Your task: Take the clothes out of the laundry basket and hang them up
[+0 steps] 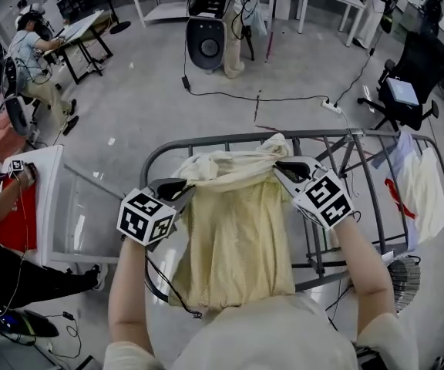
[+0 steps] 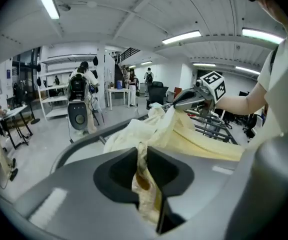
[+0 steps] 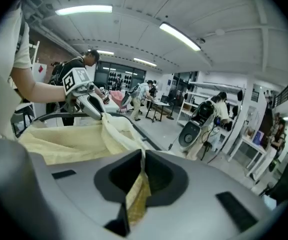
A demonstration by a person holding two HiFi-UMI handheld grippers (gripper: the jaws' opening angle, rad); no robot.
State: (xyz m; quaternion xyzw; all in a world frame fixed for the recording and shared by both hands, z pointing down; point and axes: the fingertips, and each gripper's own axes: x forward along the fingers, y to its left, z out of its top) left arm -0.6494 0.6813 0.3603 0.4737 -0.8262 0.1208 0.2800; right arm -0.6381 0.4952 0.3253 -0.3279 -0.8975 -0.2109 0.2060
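Nearest the lens, the wearer's pale top (image 1: 284, 334) fills the bottom edge of the head view and hides the lower hem of the cloth beyond it. A grey drying rack (image 1: 206, 141) spans the middle of the floor, its near rails covered and its right wing running toward the frame edge. Draped across it lies a cream-yellow garment (image 1: 237, 230), bunched at the far rail and stretched between two hand-held tools. A white garment (image 1: 422, 195) hangs on the right wing. The left gripper (image 1: 182, 189) is clamped on the garment's upper left corner, a fold pinched between its nearly closed jaws. The right gripper (image 1: 284, 168) bites the opposite corner, jaws almost together on a thin fold. A person in red (image 1: 10, 218) is cut off at left.
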